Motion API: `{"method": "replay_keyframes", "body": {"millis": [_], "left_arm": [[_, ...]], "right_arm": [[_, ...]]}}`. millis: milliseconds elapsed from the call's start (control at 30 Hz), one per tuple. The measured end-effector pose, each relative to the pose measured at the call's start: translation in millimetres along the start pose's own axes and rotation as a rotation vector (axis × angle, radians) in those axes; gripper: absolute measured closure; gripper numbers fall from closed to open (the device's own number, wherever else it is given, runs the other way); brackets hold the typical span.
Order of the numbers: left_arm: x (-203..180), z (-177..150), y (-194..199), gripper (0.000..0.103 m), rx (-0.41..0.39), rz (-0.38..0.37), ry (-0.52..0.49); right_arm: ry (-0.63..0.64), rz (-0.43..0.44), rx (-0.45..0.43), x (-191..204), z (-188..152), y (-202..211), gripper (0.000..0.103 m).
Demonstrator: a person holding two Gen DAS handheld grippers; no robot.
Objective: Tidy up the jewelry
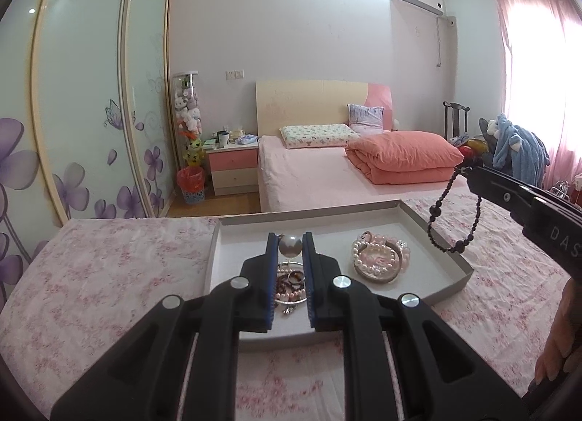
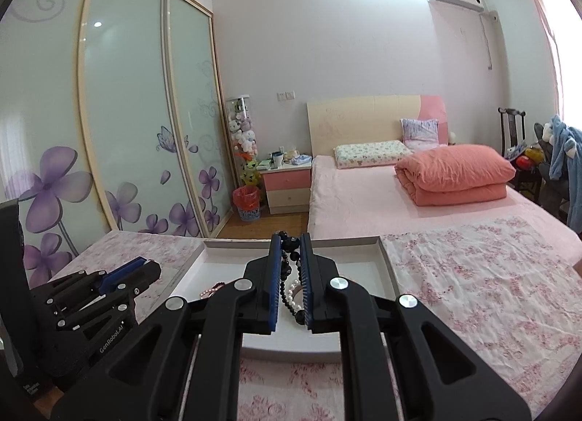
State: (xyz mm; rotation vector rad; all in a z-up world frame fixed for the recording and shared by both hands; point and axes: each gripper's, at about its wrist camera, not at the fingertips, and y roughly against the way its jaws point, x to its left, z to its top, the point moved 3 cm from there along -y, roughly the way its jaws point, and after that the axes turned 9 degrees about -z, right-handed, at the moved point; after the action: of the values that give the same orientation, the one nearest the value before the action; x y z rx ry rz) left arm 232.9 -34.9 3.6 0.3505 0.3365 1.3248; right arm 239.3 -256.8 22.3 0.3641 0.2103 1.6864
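Left wrist view: left claw [image 1: 291, 241] pinched on a large grey pearl [image 1: 290, 244], held at the fingertips above the shallow grey tray [image 1: 442, 239]. Under the pearl, a small round dish [image 1: 289, 284] heaped with dark and pink beads and rings. To the right in the same tray, a second dish [image 1: 378, 270] carrying a coil of white and pink pearl bracelets [image 1: 380, 251]. Tray resting on a table under a pink floral cloth [image 1: 109, 275]. Upper right, right claw [image 1: 469, 171] clamped on a dark bead strand [image 1: 453, 219], the loop dangling in the air above the tray's right rim, not touching it.

Right wrist view: right claw [image 2: 290, 239] narrow, closed on the dark bead strand [image 2: 291, 257] running down between the blue pads [image 2: 275, 286]; white pearls visible below, between the fingers. Left claw [image 2: 145, 268] seen side-on at lower left, beside the tray [image 2: 387, 268]. Beyond, a bed [image 2: 363, 199] with a folded orange quilt [image 2: 454, 173], and a wardrobe [image 2: 127, 111] with purple flowers on its sliding doors.
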Motion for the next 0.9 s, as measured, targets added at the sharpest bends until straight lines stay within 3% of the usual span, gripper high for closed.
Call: {"method": "replay_keyframes", "body": {"millis": [400,533,667,900], "left_arm": [[3,3,-58,0.089,0.068,-0.034,0.016],[2,0,-74,0.087,0.094,-0.04,0.025],[7,-3,-80,0.072,0.103,-0.04,0.037],[33,3,-57,0.065,0.076,-0.021,0.107]], "right_arm": [[-0.049,0.014,0.082,-1,2,-57,0.092],[-0.085,0.03,0.15,-5,-4,-74,0.09],[-0.125,0.015,0.167,-17,-8,-75,0.063],[-0.175,-0.012,0.157,-37,-12,-57,0.063]]}}
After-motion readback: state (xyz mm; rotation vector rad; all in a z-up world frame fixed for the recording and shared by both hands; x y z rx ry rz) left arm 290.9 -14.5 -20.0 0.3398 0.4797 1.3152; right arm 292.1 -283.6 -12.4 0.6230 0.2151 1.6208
